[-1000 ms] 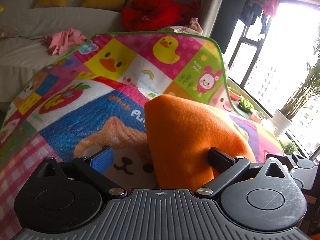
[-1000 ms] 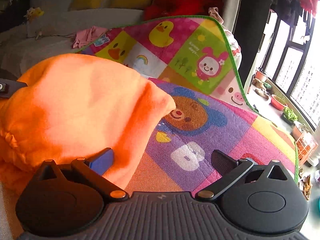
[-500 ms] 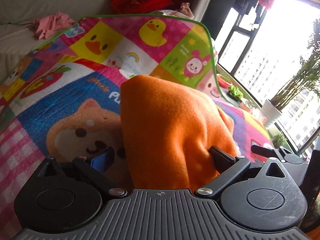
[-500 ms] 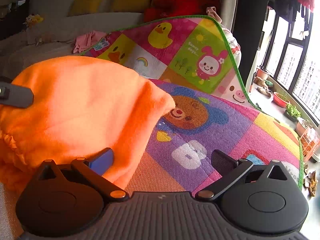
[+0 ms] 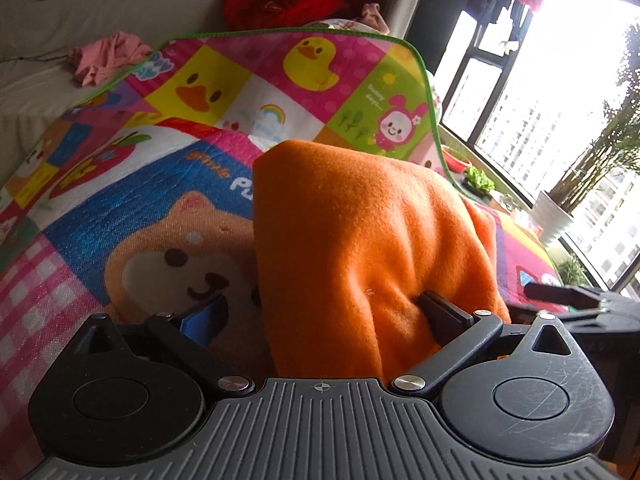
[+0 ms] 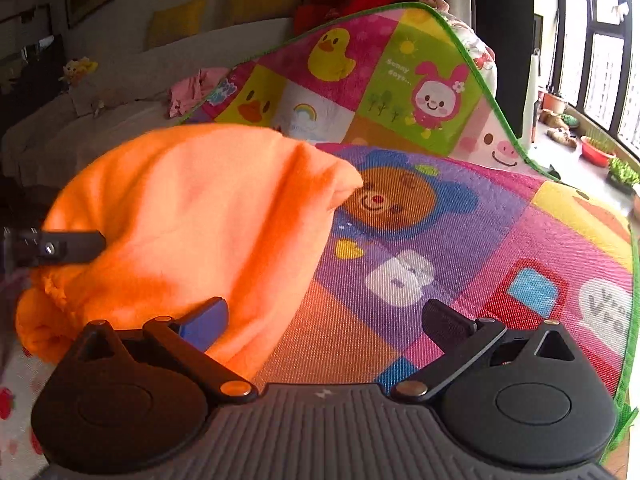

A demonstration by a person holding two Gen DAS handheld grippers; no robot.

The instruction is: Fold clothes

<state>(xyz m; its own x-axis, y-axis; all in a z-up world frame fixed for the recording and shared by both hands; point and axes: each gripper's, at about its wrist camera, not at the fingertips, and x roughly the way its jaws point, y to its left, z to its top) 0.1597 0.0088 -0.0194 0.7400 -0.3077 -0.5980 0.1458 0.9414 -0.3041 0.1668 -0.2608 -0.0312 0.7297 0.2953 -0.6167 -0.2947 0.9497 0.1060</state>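
An orange fleece garment (image 5: 368, 240) lies folded in a thick bundle on the colourful cartoon play mat (image 5: 132, 208). My left gripper (image 5: 320, 316) is open, its jaws wide; the bundle lies between them and its right finger (image 5: 444, 316) presses into the fleece. In the right wrist view the same garment (image 6: 192, 216) fills the left half. My right gripper (image 6: 324, 320) is open over the bundle's right edge, with its left finger (image 6: 204, 320) against the fleece and its right finger (image 6: 448, 324) over bare mat (image 6: 460, 240). Each gripper's finger shows in the other's view.
A sofa (image 5: 100, 16) with yellow cushions stands behind the mat, with a pink garment (image 5: 108, 58) and a red pile (image 5: 296, 0) on it. Windows and potted plants (image 5: 560, 200) are on the right. The mat's green-edged far end (image 6: 472, 40) curls up.
My left gripper has tilted and drawn nearer the orange bundle, which now fills more of its view. My right gripper has shifted slightly; both stay open.
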